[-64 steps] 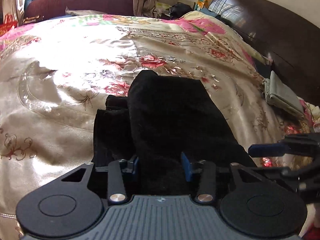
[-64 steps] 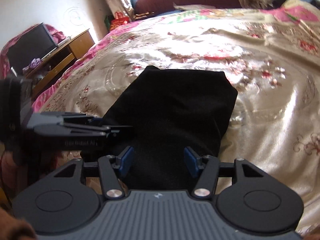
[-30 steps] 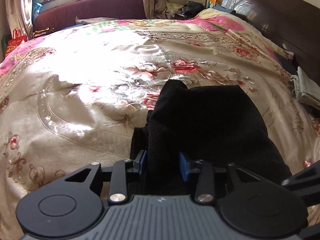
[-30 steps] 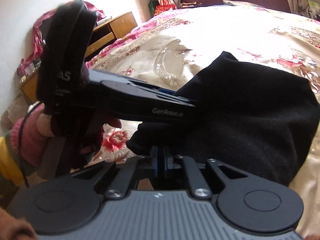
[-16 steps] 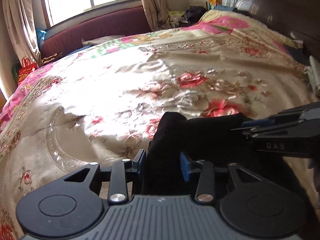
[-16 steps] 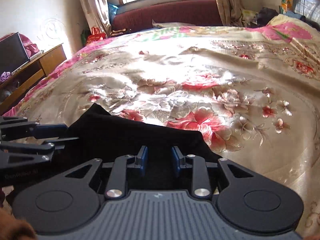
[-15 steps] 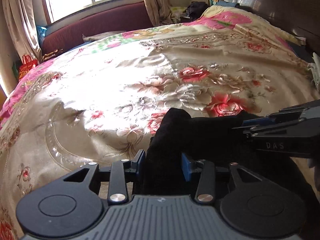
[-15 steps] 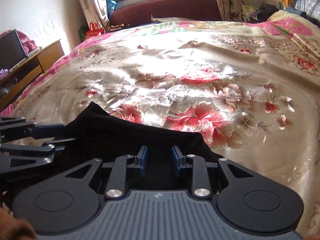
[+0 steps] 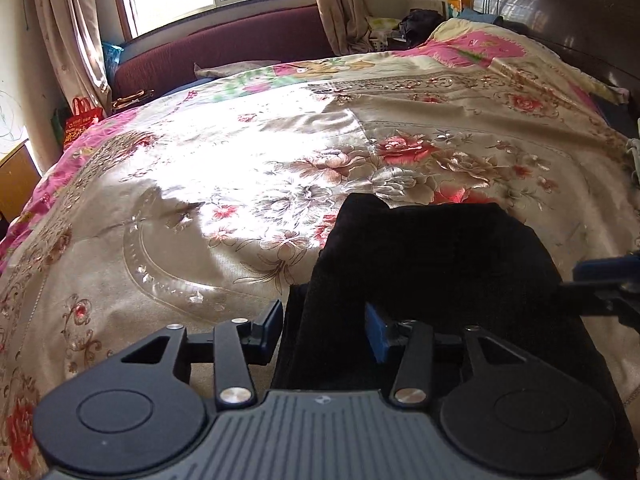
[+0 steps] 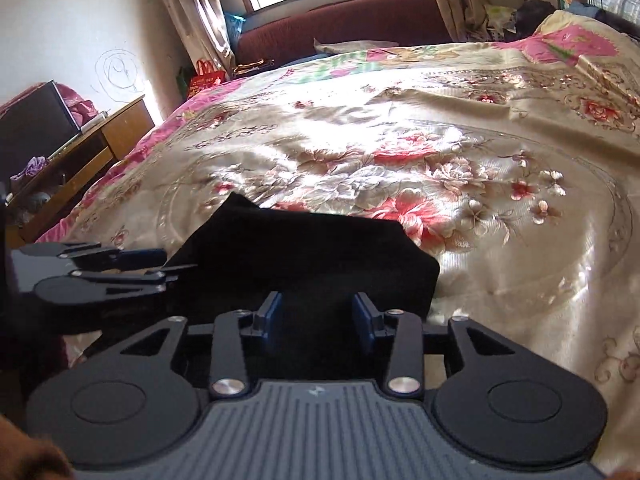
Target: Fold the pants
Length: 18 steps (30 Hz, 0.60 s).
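Observation:
The black pants (image 9: pixel 432 264) lie folded in a thick bundle on the floral satin bedspread (image 9: pixel 248 168), near its front edge. My left gripper (image 9: pixel 324 330) is open, its blue pads on either side of the bundle's left part. My right gripper (image 10: pixel 318 320) is open over the near edge of the pants (image 10: pixel 304 252). The right gripper's blue fingertips (image 9: pixel 600 270) show at the right edge of the left wrist view. The left gripper shows at the left of the right wrist view (image 10: pixel 120 270).
A dark wooden headboard (image 9: pixel 560 32) stands at the far right. A maroon sofa (image 9: pixel 224 60) runs under the window behind the bed. A wooden desk (image 10: pixel 80 148) with a black monitor stands left of the bed. A folded grey cloth (image 9: pixel 634 152) lies at the right edge.
Both grippers were shut on the pants' edge and carried it forward over the rest. Now both have opened wider and the folded bundle lies flat on the bed.

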Each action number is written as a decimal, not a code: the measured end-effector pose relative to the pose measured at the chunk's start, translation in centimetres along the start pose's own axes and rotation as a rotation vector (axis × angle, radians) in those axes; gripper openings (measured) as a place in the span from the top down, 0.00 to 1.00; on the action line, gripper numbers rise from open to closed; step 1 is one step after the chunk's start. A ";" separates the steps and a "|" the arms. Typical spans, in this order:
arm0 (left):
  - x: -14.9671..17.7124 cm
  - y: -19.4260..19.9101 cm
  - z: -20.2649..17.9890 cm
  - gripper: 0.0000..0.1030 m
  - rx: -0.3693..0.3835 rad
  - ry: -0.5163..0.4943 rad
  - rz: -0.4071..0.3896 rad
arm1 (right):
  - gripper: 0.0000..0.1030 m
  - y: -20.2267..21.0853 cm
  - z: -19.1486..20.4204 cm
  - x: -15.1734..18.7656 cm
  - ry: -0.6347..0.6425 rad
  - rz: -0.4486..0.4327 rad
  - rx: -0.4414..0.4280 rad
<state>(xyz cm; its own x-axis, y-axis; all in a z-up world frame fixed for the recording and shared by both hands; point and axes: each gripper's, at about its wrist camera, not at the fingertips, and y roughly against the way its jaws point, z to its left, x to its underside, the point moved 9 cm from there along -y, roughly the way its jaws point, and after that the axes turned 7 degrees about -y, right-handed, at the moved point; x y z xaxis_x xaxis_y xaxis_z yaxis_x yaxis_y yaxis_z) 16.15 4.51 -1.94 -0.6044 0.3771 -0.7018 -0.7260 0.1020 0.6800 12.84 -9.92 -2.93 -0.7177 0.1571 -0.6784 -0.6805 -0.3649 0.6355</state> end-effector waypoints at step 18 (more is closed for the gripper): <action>2.6 2.8 -0.4 0.36 -0.059 0.053 0.026 | 0.32 -0.4 5.4 6.9 0.469 -0.012 0.112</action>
<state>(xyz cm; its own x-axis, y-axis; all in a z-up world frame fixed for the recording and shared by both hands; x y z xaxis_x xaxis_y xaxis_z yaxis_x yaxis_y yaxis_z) 12.41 5.41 -1.91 -0.6385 0.3297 -0.6955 -0.7271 0.0380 0.6855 7.32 -3.69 -5.88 -0.5828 -0.2799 -0.7629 -0.7186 -0.2609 0.6447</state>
